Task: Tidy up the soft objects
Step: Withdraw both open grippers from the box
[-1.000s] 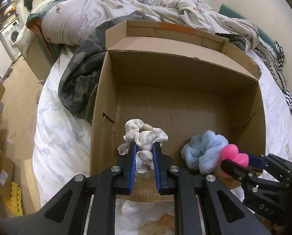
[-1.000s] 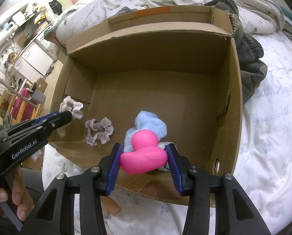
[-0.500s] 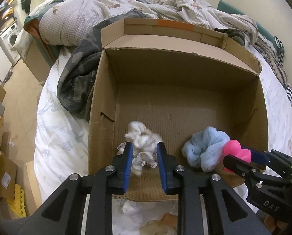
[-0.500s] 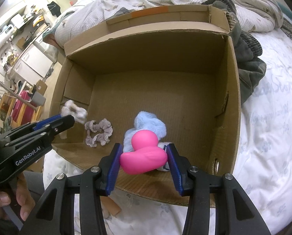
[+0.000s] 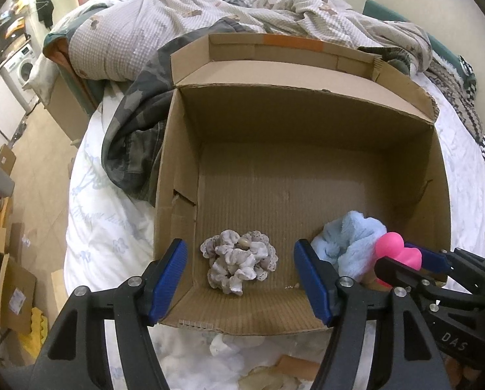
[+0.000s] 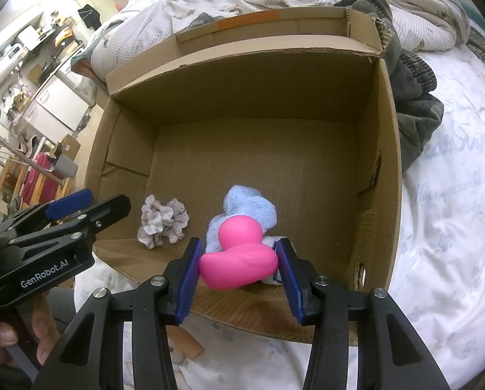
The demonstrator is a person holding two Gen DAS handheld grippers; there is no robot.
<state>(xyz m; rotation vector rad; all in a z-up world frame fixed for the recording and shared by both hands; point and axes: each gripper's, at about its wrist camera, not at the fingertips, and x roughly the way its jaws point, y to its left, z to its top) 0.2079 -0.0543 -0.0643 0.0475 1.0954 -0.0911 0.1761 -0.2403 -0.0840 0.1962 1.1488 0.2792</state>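
Note:
An open cardboard box (image 5: pixel 284 175) (image 6: pixel 242 91) sits on the bed. Near the front of its floor, two grey-white lace scrunchies (image 5: pixel 232 269) (image 6: pixel 163 219) lie bunched together. My left gripper (image 5: pixel 240 255) (image 6: pixel 96 203) hangs just above them. Its jaws are opening, and the pads touch nothing. To the right, a fluffy light-blue cloth (image 5: pixel 349 240) (image 6: pixel 249 204) lies on the box floor. My right gripper (image 6: pixel 239 253) (image 5: pixel 401 260) is shut on a pink rubber duck (image 6: pixel 239 260) (image 5: pixel 395 247), held over the box's front edge above the blue cloth.
A rumpled checked quilt (image 5: pixel 242 13) lies behind the box. A camouflage garment (image 5: pixel 128 149) lies against its left wall and a dark garment (image 6: pixel 414 120) against its right. White bedsheet (image 6: pixel 447 227) surrounds the box. A person's hand (image 6: pixel 2 338) holds the left gripper. Floor clutter lies beyond the bed's left edge.
My left gripper's jaws have spread apart and let go of the white scrunchie. It now lies on the box floor beside the other one. The right gripper and duck have not moved.

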